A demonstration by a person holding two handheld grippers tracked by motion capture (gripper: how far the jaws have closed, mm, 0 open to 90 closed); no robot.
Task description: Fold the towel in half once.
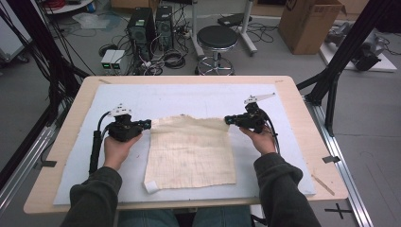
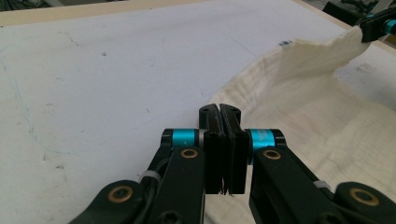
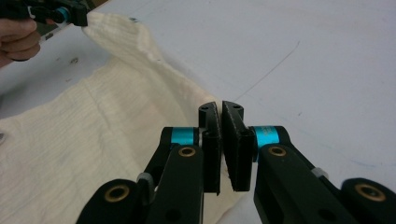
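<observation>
High view places the cream rectangular woven cloth (image 1: pixel 191 151) mid-table on the white mat (image 1: pixel 85 156), far corners clamped by left gripper (image 1: pixel 146 124) and right gripper (image 1: pixel 229 119); both gripper views confirm pinched jaws, so lift evenly, keeping the edge taut.

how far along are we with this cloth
Done: the left hand-held gripper and right hand-held gripper are each shut on a far corner of the cream cloth. In hand: both corners sit lifted off the white mat. Left, probably: any fold; the cloth lies spread in one layer.
</observation>
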